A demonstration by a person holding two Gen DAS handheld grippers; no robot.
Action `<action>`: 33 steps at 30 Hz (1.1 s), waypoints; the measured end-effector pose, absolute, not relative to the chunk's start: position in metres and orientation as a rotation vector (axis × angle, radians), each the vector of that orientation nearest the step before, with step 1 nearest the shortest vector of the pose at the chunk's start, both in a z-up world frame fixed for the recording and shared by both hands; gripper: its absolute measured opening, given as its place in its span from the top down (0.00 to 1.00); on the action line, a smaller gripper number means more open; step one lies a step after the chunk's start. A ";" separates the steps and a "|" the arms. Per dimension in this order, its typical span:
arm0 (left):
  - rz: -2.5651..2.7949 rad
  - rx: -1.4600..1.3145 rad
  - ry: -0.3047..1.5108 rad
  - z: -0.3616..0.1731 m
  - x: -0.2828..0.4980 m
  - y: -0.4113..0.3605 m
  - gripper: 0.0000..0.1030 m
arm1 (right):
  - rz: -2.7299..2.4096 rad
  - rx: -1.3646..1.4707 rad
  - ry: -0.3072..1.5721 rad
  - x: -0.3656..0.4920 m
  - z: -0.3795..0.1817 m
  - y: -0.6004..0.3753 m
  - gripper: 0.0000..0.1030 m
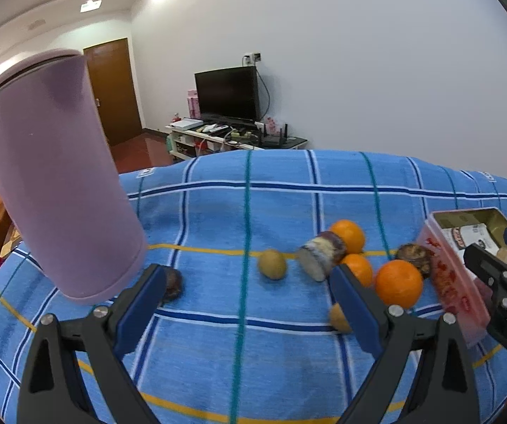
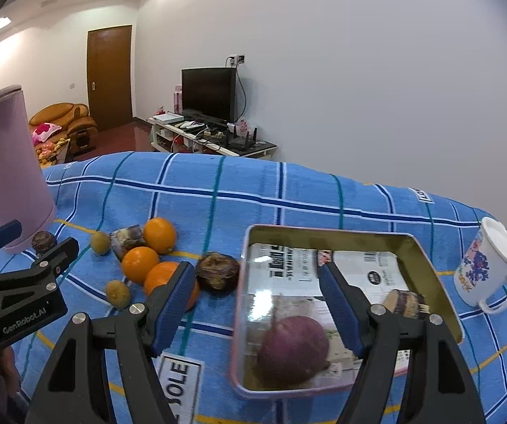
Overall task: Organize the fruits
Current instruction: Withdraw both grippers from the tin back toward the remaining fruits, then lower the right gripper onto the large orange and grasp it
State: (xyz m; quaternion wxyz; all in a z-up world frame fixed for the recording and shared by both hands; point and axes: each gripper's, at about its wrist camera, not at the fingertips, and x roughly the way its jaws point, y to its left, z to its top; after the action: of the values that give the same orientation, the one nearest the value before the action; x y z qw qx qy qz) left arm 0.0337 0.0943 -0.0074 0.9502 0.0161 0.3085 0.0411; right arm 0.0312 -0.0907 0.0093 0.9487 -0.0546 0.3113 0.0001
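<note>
Both claws, left claw [image 1: 250, 284] and right claw [image 2: 257, 281], released, empty. Two pieces already in tin [image 2: 430, 258]; oranges [image 2: 139, 264] at ten o'clock remaining.

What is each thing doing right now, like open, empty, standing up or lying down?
left gripper: open, holding nothing.
right gripper: open, holding nothing, above the tin.
tin: lidless, holds a purple round fruit and a cut piece.
mug: upright, looks empty.
purple tumbler: upright, lid on.
oranges: loose on the cloth, outside the tin.
</note>
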 end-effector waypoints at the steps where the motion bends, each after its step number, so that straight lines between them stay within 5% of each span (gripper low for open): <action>1: 0.089 0.029 0.628 -0.009 0.034 0.097 0.06 | 0.003 -0.114 0.636 0.032 0.008 -0.088 0.28; 33: 0.241 0.045 0.707 -0.027 0.050 0.132 0.06 | 0.276 -0.146 0.742 0.045 -0.023 -0.020 0.34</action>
State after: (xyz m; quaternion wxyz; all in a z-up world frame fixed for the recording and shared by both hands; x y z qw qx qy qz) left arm 0.0504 0.1324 -0.0269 0.9308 0.0220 0.3453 0.1178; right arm 0.0452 -0.0201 -0.0231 0.9200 -0.0712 0.3612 0.1343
